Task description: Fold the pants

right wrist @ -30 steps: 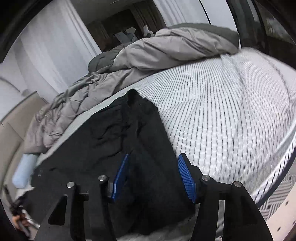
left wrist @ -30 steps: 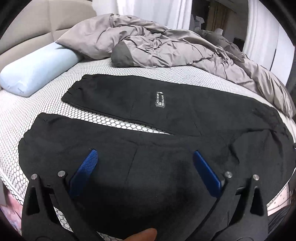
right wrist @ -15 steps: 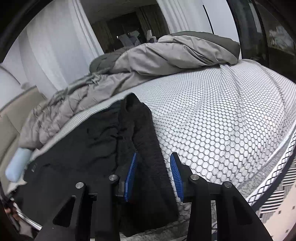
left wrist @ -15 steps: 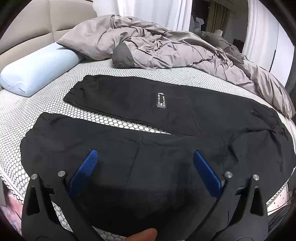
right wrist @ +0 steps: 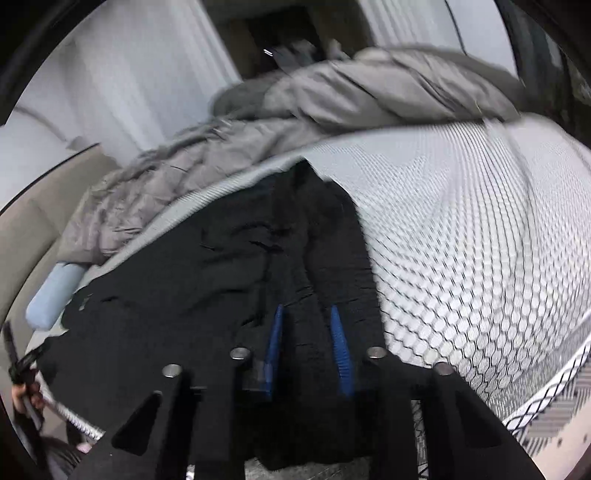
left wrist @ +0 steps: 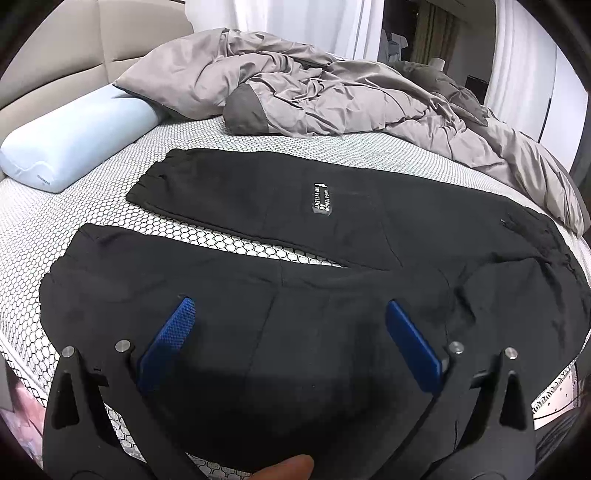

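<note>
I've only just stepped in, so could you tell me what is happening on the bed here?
A person with a handheld gripper in each hand is starting to fold black pants spread flat on the bed. The right gripper is shut on the waistband end of the pants. The left gripper hangs open over the nearer leg, gripping nothing. A grey duvet and blue pillow lie beyond. No fold is made yet.

You're working at a bed [left wrist: 92, 236] wearing a white honeycomb-mesh cover. A crumpled grey duvet [left wrist: 332, 96] is lying across its far side, with a pale blue bolster pillow [left wrist: 74, 144] sitting against the beige padded headboard [left wrist: 122, 33]. White curtains [left wrist: 295, 18] are hanging behind, flanking a dark doorway [left wrist: 436, 33].
</note>
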`<state>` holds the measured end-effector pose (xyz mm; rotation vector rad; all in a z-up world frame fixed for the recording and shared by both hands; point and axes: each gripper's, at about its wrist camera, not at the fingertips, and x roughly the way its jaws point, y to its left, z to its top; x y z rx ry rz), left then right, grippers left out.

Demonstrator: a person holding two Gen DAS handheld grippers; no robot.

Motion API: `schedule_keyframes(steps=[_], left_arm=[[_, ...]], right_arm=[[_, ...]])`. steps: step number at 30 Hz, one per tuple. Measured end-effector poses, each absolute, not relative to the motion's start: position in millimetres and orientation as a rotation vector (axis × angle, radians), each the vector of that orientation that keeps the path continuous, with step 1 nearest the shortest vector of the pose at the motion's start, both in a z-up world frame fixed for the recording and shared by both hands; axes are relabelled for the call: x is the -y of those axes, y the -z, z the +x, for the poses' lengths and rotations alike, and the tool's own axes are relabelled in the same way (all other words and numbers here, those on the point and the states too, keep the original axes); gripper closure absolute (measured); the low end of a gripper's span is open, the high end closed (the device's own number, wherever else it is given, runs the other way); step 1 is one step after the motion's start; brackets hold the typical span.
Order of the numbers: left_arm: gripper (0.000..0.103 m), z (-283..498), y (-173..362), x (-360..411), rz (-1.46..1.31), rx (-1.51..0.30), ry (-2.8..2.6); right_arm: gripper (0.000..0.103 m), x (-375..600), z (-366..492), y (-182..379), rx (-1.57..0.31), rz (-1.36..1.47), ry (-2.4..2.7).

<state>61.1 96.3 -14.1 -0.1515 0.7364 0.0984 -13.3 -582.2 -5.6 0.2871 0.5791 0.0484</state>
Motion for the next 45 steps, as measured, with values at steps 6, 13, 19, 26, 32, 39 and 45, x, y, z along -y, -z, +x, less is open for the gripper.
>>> schedule_keyframes(steps=[6, 13, 19, 26, 32, 39, 45], left_arm=[[0.001, 61, 15, -102, -0.156, -0.739, -0.115], [0.001, 53, 3, -126, -0.232, -0.715, -0.157], [0.001, -1, -29, -190, -0.375, -0.624, -0.231], [0.024, -35, 5, -253, -0.561, -0.704, -0.258], [0.043, -10, 38, -276, -0.718, -0.763, -0.152], [0.103, 25, 47, -302, -0.807, -0.725, -0.222], [0.103, 17, 35, -301, -0.766, -0.650, -0.246]], right_arm=[[0.098, 573, -25, 1, -0.577, 0.221, 0.019], [0.093, 592, -27, 14, -0.655, 0.276, 0.221], [0.032, 601, -70, -11, -0.519, 0.444, 0.119], [0.022, 598, -92, 11, -0.523, 0.562, 0.014], [0.020, 594, -84, 30, -0.519, 0.628, -0.002], [0.020, 593, -95, 38, -0.523, 0.669, -0.026], [0.020, 587, -109, 50, -0.524, 0.718, -0.104]])
